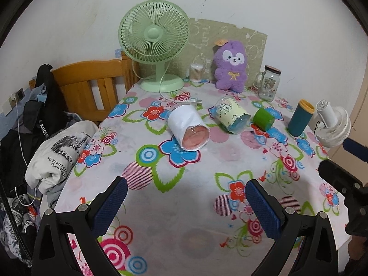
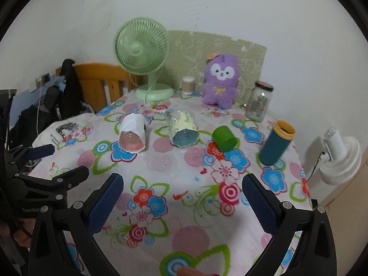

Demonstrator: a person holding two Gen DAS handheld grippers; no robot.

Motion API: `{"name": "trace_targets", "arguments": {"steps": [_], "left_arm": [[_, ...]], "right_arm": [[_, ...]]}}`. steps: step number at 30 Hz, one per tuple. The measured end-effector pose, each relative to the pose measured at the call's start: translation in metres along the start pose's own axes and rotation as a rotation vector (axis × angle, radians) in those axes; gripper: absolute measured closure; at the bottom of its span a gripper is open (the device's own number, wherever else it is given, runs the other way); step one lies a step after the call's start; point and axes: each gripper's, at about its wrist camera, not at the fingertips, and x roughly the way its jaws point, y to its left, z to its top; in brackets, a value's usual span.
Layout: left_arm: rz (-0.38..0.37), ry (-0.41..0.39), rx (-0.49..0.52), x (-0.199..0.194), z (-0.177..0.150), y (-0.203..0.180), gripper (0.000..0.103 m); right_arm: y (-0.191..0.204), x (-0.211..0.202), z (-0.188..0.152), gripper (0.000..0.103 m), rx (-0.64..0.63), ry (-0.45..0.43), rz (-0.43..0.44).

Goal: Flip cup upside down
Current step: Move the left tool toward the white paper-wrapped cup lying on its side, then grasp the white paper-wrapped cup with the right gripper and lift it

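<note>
step: approach | left gripper (image 1: 186, 197) spread wide, empty | right gripper (image 2: 182, 194) spread wide, empty | teal cup (image 2: 276, 146) upright at table's right, 3 others on their sides | advice: grip mid-body, lift before inverting

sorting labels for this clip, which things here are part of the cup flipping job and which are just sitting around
Job:
- white cup, on its side
- yellow patterned cup, on its side
- green cup, on its side
- teal cup, upright
- left gripper and right gripper, jaws open

Lying about:
- green fan
- purple plush
- glass jar
- white fan
</note>
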Motion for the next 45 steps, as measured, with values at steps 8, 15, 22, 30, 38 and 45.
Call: {"name": "trace_targets", "arguments": {"steps": [8, 15, 22, 30, 38, 45], "left_arm": [[0.004, 0.066, 0.059, 0.037, 0.012, 0.022, 0.0], [-0.005, 0.128, 0.151, 0.069, 0.023, 0.04, 0.0], [-0.021, 0.172, 0.233, 0.097, 0.037, 0.05, 0.0], [-0.065, 0.195, 0.277, 0.128, 0.052, 0.065, 0.0], [-0.095, 0.244, 0.31, 0.154, 0.058, 0.073, 0.0], [-0.108, 0.28, 0.263, 0.168, 0.057, 0.083, 0.0]], "right_arm": [[0.014, 0.052, 0.029, 0.0, -0.01, 0.062, 0.06], [0.027, 0.099, 0.049, 0.0, -0.002, 0.112, 0.093], [0.05, 0.142, 0.065, 0.0, -0.015, 0.165, 0.131], [0.072, 0.178, 0.079, 0.0, -0.009, 0.211, 0.205], [0.076, 0.212, 0.081, 0.001, 0.027, 0.271, 0.223], [0.084, 0.228, 0.077, 0.023, 0.02, 0.297, 0.25]]}}
